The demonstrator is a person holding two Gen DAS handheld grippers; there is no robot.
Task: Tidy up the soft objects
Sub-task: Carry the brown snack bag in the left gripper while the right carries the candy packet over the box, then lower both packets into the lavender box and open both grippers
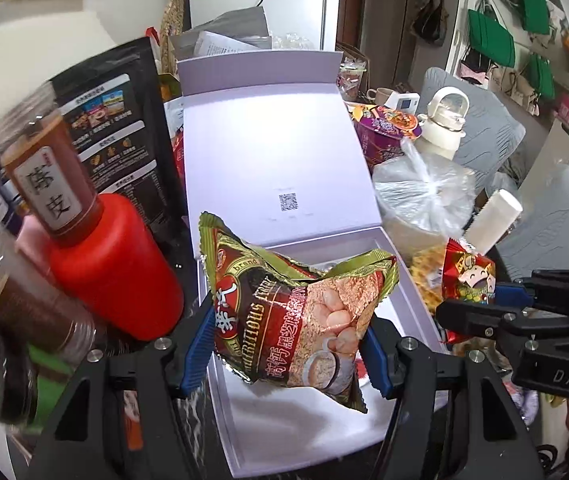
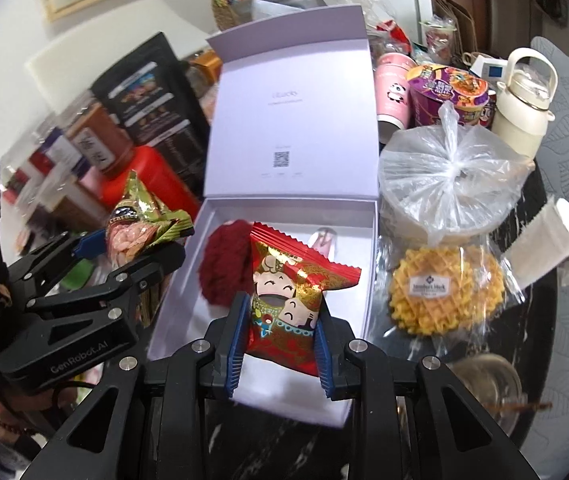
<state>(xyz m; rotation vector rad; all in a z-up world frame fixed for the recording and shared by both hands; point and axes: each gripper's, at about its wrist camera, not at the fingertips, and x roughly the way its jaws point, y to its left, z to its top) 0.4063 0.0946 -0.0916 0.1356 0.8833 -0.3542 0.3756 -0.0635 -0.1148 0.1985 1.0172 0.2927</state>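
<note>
From my left camera, my left gripper [image 1: 288, 344] has its 2 blue pads pressed on a green and gold cereal packet [image 1: 292, 312]. The jaws are about half way open, because the packet is fat. The packet hangs over the near end of the white box [image 1: 412, 280], whose lid stands up behind. On the right I see my right gripper [image 1: 480, 300] holding a small red snack packet [image 1: 468, 276]. I think the green packet could slip, because I only pinch its lower part and it is puffy and smooth. It could also fall outside the box on the left, next to the red bottle [image 1: 120, 264]. The packet hides most of the inside of the box here. The jars at the left edge are blurry.

From my right camera, my right gripper [image 2: 280, 344] is nearly closed, squeezing the bottom of the red snack packet [image 2: 288, 292]. It hangs over the front of the white box [image 2: 360, 240]. A fuzzy dark red thing [image 2: 224, 264] already lies inside. My left gripper [image 2: 124, 256] comes in from the left with the green packet. I think my 2 grippers could bump, since both are close to the same box. The pale thing at the back of the box is half hidden, so I cannot tell what it is.
</note>
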